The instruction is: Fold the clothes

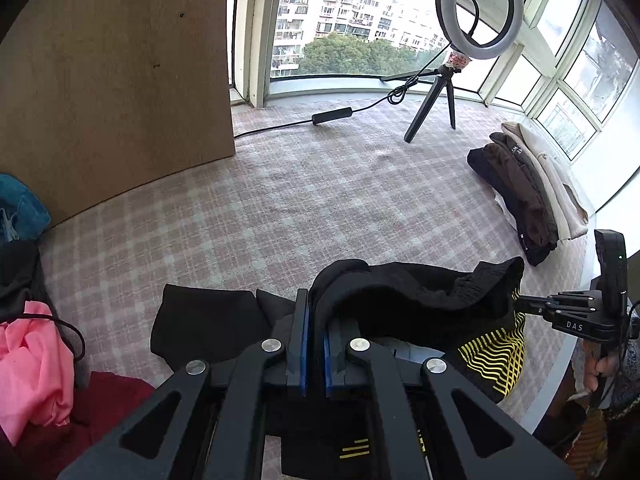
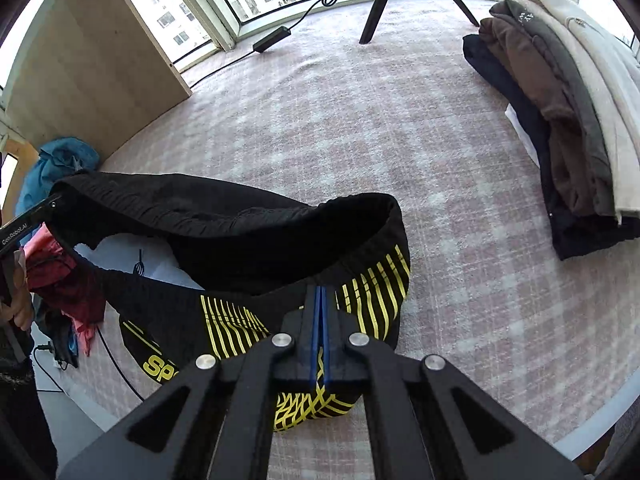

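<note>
Checked cloth (image 1: 304,200) lies under us; both our grippers, left (image 1: 316,320) and right (image 2: 321,304), pinch shut on the soft, light shorts (image 2: 224,224), waistband lifted near us. Hold the hem corners.

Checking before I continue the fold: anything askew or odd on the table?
Nothing damaged or spilled. The black shorts sag unevenly between the left gripper and right gripper, waistband bunched. The folded stack leans slightly.
</note>
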The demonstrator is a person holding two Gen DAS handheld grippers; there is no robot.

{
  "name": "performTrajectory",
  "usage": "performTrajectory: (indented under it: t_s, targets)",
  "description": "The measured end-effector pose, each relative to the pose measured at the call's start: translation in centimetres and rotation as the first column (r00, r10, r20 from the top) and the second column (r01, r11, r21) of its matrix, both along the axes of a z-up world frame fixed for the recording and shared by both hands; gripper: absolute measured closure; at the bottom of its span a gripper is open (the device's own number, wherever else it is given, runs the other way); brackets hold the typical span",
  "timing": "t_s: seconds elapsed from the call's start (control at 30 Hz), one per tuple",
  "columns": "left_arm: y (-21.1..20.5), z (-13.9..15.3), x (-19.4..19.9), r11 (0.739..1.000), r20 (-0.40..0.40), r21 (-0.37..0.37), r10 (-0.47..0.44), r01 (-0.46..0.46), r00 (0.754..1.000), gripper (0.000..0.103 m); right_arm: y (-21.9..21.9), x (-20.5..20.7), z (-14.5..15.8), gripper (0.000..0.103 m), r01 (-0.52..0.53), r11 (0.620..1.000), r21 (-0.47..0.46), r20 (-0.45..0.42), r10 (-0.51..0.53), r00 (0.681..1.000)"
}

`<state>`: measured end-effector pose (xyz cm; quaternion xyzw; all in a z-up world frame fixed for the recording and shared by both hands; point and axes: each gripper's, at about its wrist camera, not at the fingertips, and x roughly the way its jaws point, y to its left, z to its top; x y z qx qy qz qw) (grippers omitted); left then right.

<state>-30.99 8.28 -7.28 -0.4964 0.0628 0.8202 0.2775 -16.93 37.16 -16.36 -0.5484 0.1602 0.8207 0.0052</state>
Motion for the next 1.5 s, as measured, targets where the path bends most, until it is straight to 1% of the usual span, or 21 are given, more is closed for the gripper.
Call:
performTrajectory:
  t_s: [0.13, 0.2, 0.3, 0.37, 0.4, 0.43, 0.47, 0.5, 0.53, 0.6, 0.67, 0.73, 0.8, 0.87, 0.9, 1.0, 1.07, 1.17, 1.33, 1.4, 1.5]
  targets:
    - [-1.0, 1.5, -0.2, 0.999, 0.004, 0.028, 0.025, -0.025, 1.000, 0.099, 1.4, 1.0, 5.3, 0.103, 0.022, 1.000, 0.005, -0.122, -0.021, 0.992]
    - [-1.1, 3.0, -0.5, 0.999, -0.024, 0.018, 0.031, -0.030, 0.999, 0.099, 2.0, 0.8, 8.3, 0.103, 0.018, 1.000, 0.016, -0.183, -0.015, 0.983]
    - [-1.1, 5.0, -0.5, 1.000, -0.059, 0.001, 0.028, -0.028, 0.998, 0.099, 2.7, -0.9, 10.8, 0.103, 0.031, 0.996, 0.086, -0.203, -0.013, 0.979]
    - [-1.1, 5.2, -0.1, 1.000, -0.070, -0.017, 0.022, -0.024, 0.997, 0.099, 2.6, -1.5, 10.4, 0.102, 0.015, 0.996, 0.090, -0.149, -0.001, 0.989]
    - [-1.2, 5.0, 0.0, 0.999, -0.067, -0.025, 0.023, -0.025, 0.997, 0.099, 2.3, -1.7, 9.4, 0.098, -0.001, 0.998, 0.060, -0.105, 0.007, 0.994]
    - [-1.2, 4.6, 0.1, 0.999, -0.061, -0.032, 0.026, -0.028, 0.998, 0.099, 1.8, -1.9, 8.1, 0.084, -0.004, 0.999, 0.033, -0.067, 0.006, 0.998]
    - [-1.3, 4.1, 0.1, 0.999, -0.049, -0.037, 0.029, -0.031, 0.998, 0.099, 1.2, -2.1, 6.8, 0.074, 0.005, 1.000, 0.021, -0.036, -0.004, 0.999]
    - [-1.3, 3.5, 0.2, 0.999, -0.037, -0.042, 0.032, -0.034, 0.999, 0.099, 0.4, -2.3, 5.4, 0.056, 0.007, 1.000, 0.014, -0.017, -0.007, 1.000]
    - [-1.2, 2.9, 0.1, 0.998, -0.027, -0.049, 0.034, -0.036, 0.999, 0.099, -0.6, -2.8, 4.0, 0.048, -0.011, 1.000, 0.006, -0.006, 0.011, 1.000]
    - [-1.2, 2.0, 0.0, 0.997, -0.012, -0.062, 0.040, -0.041, 0.999, 0.099, -2.9, -4.5, 1.3, 0.047, -0.077, 0.996, 0.036, 0.034, 0.076, 0.997]
    - [-1.2, 1.4, -0.1, 0.996, -0.005, -0.073, 0.046, -0.046, 0.999, 0.099, -5.1, -6.1, -1.1, 0.047, -0.152, 0.981, 0.117, 0.080, 0.143, 0.986]
    - [-1.5, 0.9, -0.4, 0.995, 0.003, -0.080, 0.055, -0.055, 0.998, 0.099, -6.8, -7.1, -3.1, 0.047, -0.232, 0.952, 0.201, 0.125, 0.210, 0.970]
    - [-1.7, 0.3, -0.8, 0.994, 0.016, -0.088, 0.068, -0.066, 0.998, 0.099, -7.4, -7.3, -4.6, 0.049, -0.287, 0.933, 0.219, 0.162, 0.255, 0.953]
    - [-2.1, -0.3, -1.4, 0.994, 0.041, -0.082, 0.082, -0.078, 0.996, 0.099, -7.2, -7.2, -5.3, 0.093, -0.315, 0.935, 0.163, 0.180, 0.286, 0.941]
    - [-2.4, -0.6, -1.6, 0.993, 0.051, -0.079, 0.091, -0.087, 0.995, 0.099, -6.7, -7.0, -4.6, 0.101, -0.311, 0.942, 0.124, 0.164, 0.290, 0.943]
    - [-2.7, 0.6, -2.0, 0.993, 0.046, -0.063, 0.099, -0.096, 0.994, 0.099, -4.8, -6.2, -0.1, 0.102, -0.270, 0.957, 0.100, 0.050, 0.267, 0.962]
    - [-2.7, 2.8, -2.4, 0.995, 0.024, -0.042, 0.097, -0.095, 0.995, 0.099, -2.9, -5.9, 5.3, 0.102, -0.247, 0.965, 0.085, -0.063, 0.253, 0.966]
    - [-2.7, 6.8, -2.7, 0.996, -0.030, -0.008, 0.094, -0.094, 0.995, 0.099, -0.4, -5.4, 13.4, 0.102, -0.186, 0.975, 0.124, -0.211, 0.209, 0.955]
    - [-4.0, 14.2, -1.4, 0.993, -0.147, 0.071, 0.100, -0.090, 0.984, 0.099, 2.1, -5.9, 25.6, 0.102, -0.112, 0.976, 0.189, -0.393, 0.179, 0.902]
    - [-4.6, 17.1, -0.9, 0.991, -0.193, 0.102, 0.104, -0.086, 0.976, 0.099, 2.0, -5.0, 29.5, 0.102, -0.114, 0.973, 0.201, -0.451, 0.195, 0.871]
    - [-5.4, 21.5, -0.2, 0.986, -0.260, 0.148, 0.114, -0.077, 0.959, 0.099, 1.3, -2.3, 33.3, 0.102, -0.129, 0.968, 0.213, -0.520, 0.224, 0.825]
